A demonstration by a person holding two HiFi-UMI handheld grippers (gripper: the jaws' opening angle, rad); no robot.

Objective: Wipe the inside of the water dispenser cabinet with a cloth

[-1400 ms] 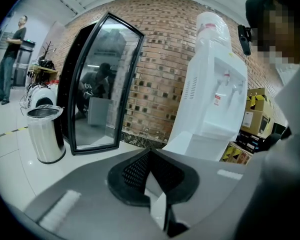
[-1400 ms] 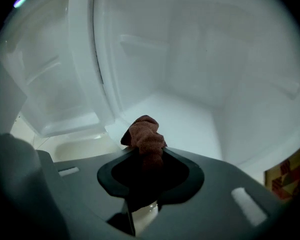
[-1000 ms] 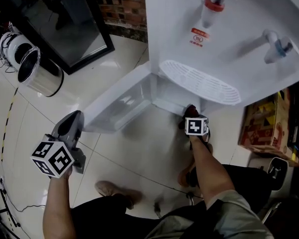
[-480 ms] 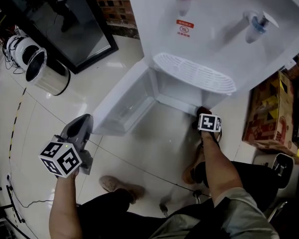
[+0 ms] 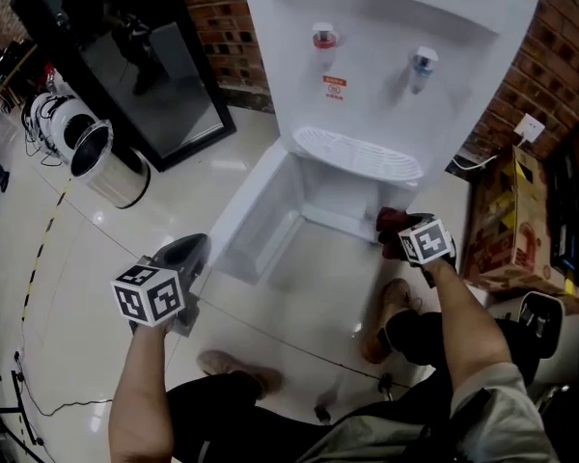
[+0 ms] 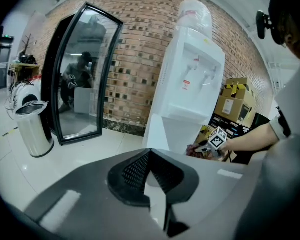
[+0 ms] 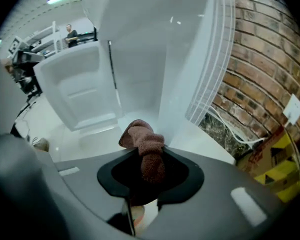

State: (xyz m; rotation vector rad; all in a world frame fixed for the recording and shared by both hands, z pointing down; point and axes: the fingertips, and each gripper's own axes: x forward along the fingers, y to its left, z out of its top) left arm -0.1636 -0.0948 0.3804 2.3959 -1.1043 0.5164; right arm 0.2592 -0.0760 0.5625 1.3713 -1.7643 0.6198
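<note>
Brown terry cloth [image 7: 142, 146] sits bunched, clamped in the right gripper's [image 5: 394, 234] fingers. The left gripper [image 5: 185, 254] is empty, fingers together. Beyond them stands the white water dispenser's lower cabinet [image 5: 314, 196], door [image 5: 254, 222] open. The cloth is outside it, so how much wiping remains is unclear.
</note>
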